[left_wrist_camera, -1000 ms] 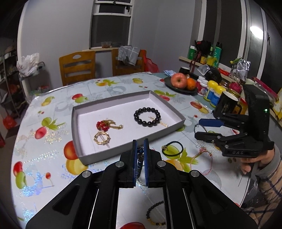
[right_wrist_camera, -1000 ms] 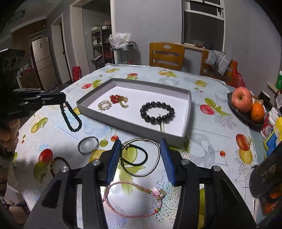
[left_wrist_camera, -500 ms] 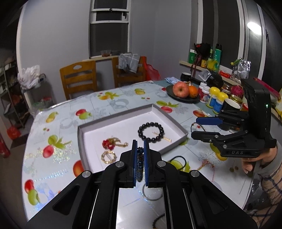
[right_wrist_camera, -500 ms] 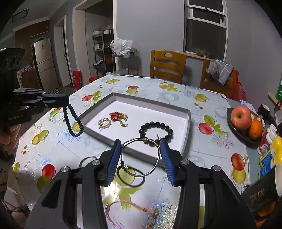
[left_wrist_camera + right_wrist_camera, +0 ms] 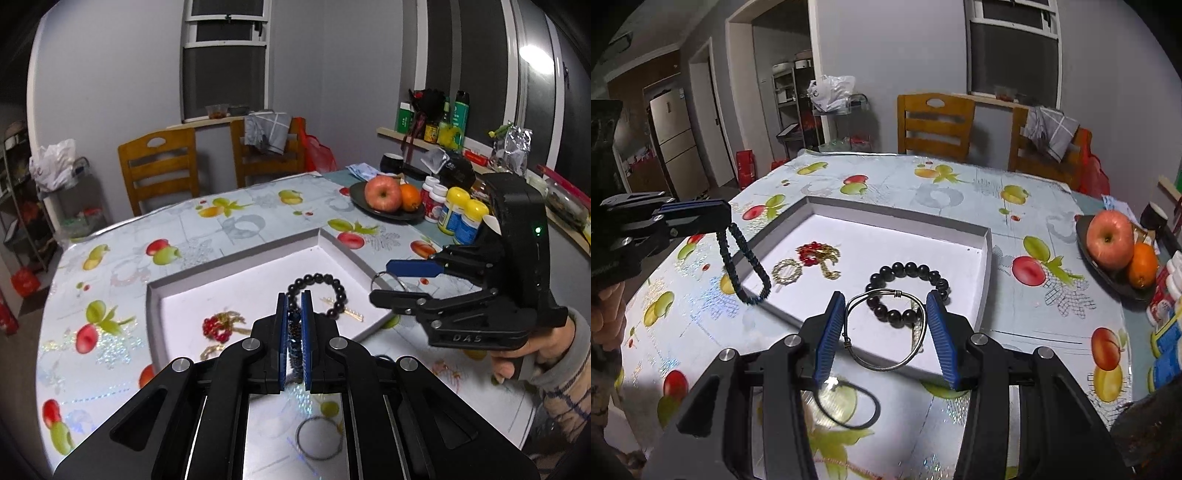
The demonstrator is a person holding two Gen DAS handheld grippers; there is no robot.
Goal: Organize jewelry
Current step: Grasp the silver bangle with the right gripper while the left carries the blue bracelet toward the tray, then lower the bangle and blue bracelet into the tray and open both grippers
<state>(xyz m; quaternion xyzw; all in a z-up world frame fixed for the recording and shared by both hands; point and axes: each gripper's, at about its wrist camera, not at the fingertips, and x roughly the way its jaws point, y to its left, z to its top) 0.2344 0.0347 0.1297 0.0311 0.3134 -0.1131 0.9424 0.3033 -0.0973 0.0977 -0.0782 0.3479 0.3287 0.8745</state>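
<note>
Grey tray (image 5: 988,254) holds black bead bracelet (image 5: 908,291), gold ring (image 5: 786,271), red brooch (image 5: 818,253).

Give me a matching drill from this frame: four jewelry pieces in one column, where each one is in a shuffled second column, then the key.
Items:
1. dark braided bracelet
2. silver wire bangle
3. black bead bracelet
4. black hair tie

Places:
A. lying inside the white tray
B. on the tablecloth, outside the tray
C. hanging from the shut left gripper
D. held between the fingers of the right gripper

Pairs: 1-C, 2-D, 3-A, 4-B
</note>
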